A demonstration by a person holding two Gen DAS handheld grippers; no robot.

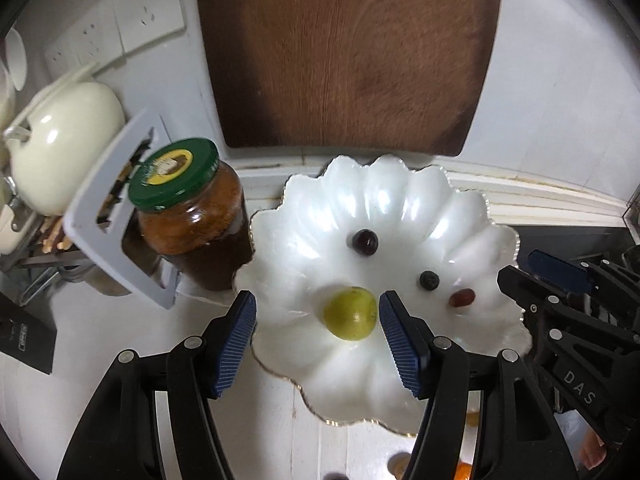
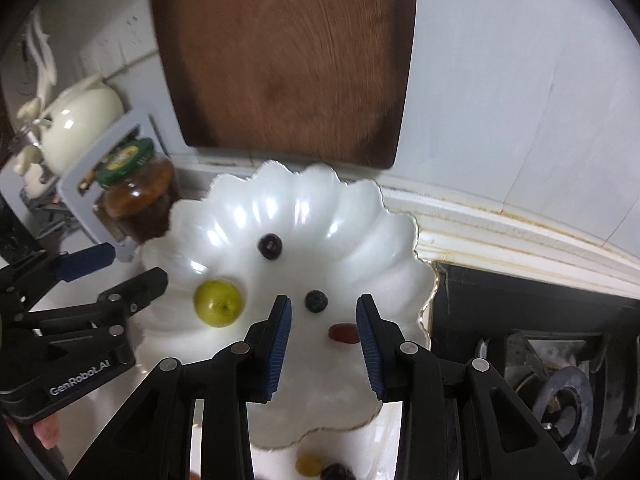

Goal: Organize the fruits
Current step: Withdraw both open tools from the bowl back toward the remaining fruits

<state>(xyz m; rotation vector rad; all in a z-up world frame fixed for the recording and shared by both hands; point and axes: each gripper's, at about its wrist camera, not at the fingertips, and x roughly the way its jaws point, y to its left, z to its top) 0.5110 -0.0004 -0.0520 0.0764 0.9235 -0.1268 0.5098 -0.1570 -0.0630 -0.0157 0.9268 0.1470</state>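
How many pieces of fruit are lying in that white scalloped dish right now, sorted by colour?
Yellow-green round fruit: 1
Dark purple round fruits, the larger and the smaller: 2
Small red oval fruit: 1
Total in the white scalloped dish: 4

The wooden cutting board (image 1: 348,52) runs off the top edge in both views and is smeared in the right wrist view. Small fruits (image 2: 320,468) at the bottom edge sit half behind gripper frames — kind unclear. The jar (image 1: 192,216) hides what stands behind it — its label is unreadable.
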